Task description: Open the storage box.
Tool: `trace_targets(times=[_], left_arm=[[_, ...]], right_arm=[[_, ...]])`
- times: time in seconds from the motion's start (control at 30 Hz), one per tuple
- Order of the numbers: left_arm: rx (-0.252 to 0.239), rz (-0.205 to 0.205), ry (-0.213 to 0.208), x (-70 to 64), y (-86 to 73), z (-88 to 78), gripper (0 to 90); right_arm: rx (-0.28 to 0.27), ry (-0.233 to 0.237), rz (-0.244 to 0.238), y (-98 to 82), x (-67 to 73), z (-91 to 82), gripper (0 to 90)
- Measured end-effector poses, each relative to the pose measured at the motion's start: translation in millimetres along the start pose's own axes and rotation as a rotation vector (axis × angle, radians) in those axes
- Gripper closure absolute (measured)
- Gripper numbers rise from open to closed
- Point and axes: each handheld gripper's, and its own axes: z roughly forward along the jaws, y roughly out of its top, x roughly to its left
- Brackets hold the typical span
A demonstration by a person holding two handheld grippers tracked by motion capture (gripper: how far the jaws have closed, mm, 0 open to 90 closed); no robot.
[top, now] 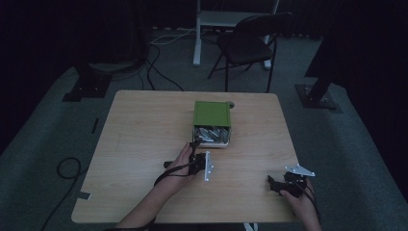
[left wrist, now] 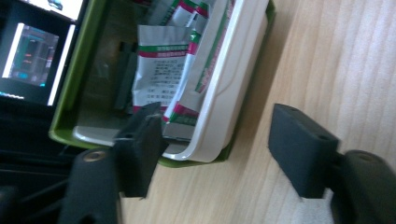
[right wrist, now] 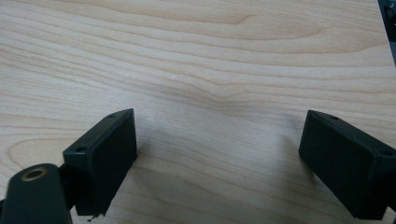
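Observation:
A green box [top: 211, 114] lies on its side in the middle of the wooden table [top: 144, 144], its open face toward me. Inside it sits a white liner [left wrist: 224, 93] with several white packets [left wrist: 161, 79] printed in green and red. My left gripper [top: 194, 146] is at the box's open front, tilted on its side. In the left gripper view my left gripper [left wrist: 215, 122] has its jaws apart around the lower rim of the box; one jaw overlaps the opening, the other stands over bare wood, and neither pad presses on anything. My right gripper [top: 272, 183] [right wrist: 217, 133] stands open over bare table near the front right corner.
A dark folding chair [top: 245, 45] and a white desk leg [top: 197, 33] stand beyond the table's far edge. Cables [top: 67, 168] lie on the floor to the left. Lit screens [left wrist: 32, 56] show past the box in the left gripper view.

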Motion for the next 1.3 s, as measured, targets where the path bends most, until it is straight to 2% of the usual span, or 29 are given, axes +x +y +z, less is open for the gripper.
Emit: trace_targets(times=[0.03,0.1,0.2,0.33,0.37,0.53,0.73,0.87,0.93,1.1,1.3], left_arm=[[-0.001,0.008,0.001,-0.9,0.0,0.9,43.8],[0.022,0.055,0.007,-2.2,0.1,2.4,46.6],[0.033,0.08,0.019,-2.6,0.5,4.1,50.1],[0.056,0.088,0.033,-2.4,0.6,9.2,55.1],[0.061,0.098,0.039,-2.8,0.5,10.6,59.7],[0.064,0.093,0.061,-4.2,0.9,16.3,62.5],[0.065,0.133,0.094,-6.0,2.1,22.3,66.3],[0.081,0.144,0.097,-6.8,2.9,24.6,69.0],[0.085,0.179,0.1,-7.1,4.0,25.7,69.9],[0.068,0.191,0.102,-6.8,1.8,25.5,70.5],[0.071,0.198,0.098,-7.5,2.5,23.3,70.9]], right_arm=[[0.0,0.0,0.0,0.0,0.0,0.0,10.8],[0.0,0.0,0.0,0.0,0.0,0.0,10.8],[0.0,0.0,0.0,0.0,0.0,0.0,10.8],[0.0,0.0,0.0,0.0,0.0,0.0,10.8],[0.0,0.0,0.0,0.0,0.0,0.0,10.8],[0.0,0.0,0.0,0.0,0.0,0.0,10.8],[0.0,0.0,0.0,0.0,0.0,0.0,10.8],[0.0,0.0,0.0,0.0,0.0,0.0,10.8],[0.0,0.0,0.0,0.0,0.0,0.0,10.8],[0.0,0.0,0.0,0.0,0.0,0.0,10.8],[0.0,-0.001,0.0,0.0,0.0,0.0,10.8]])
